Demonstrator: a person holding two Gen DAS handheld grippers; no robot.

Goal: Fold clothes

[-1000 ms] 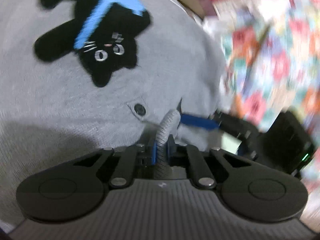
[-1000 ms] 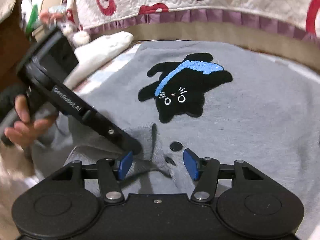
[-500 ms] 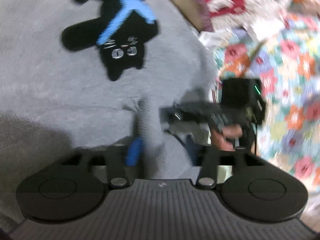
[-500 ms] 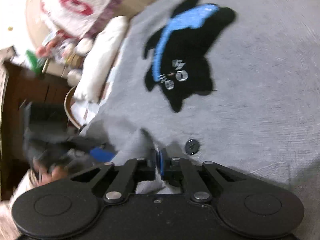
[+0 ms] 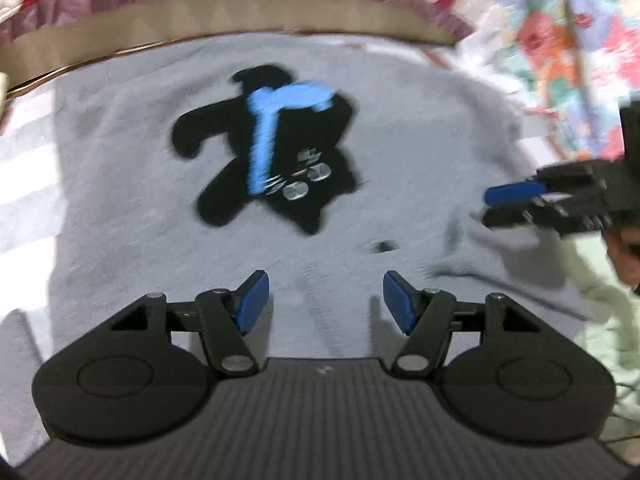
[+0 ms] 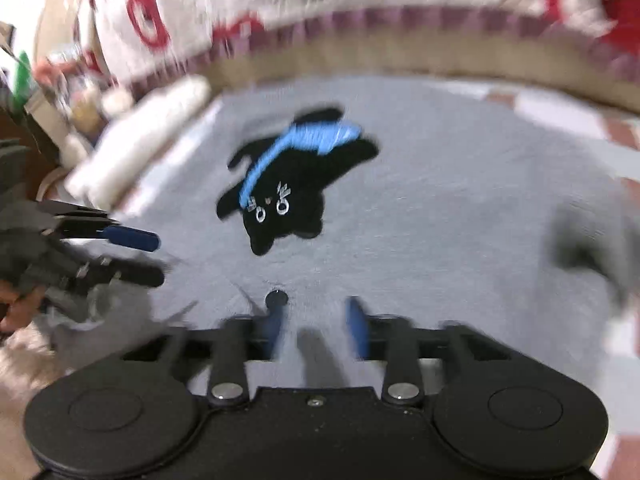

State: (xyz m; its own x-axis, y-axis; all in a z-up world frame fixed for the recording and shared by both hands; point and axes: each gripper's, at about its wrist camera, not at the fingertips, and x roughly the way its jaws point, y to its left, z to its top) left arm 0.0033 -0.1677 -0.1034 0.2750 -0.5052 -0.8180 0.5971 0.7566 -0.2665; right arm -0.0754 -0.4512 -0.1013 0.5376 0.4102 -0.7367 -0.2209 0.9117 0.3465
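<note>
A gray sweater (image 5: 392, 128) lies spread flat over most of the surface in both views, its far edge near a tan band and a purple frilled border of a quilt (image 6: 248, 4) printed with red shapes. A flowered cloth (image 5: 560, 40) lies beyond the sweater's edge at upper right in the left wrist view, and a white roll of fabric (image 6: 140, 144) rests just beside the sweater's edge at upper left in the right wrist view. A black cat patch (image 5: 288, 160) with a blue band across it sits near the middle of the sweater. The left gripper (image 5: 323, 300) hangs above the near part of the sweater with its blue pads spread well apart and nothing between them; its jaws have just been opening further. The right gripper (image 6: 316, 326) also stands with its pads apart over bare gray fabric, gripping nothing, its jaws having just been opening; the view is blurred. A small dark button (image 6: 276, 299) lies on the sweater just ahead of the right gripper's left pad.
</note>
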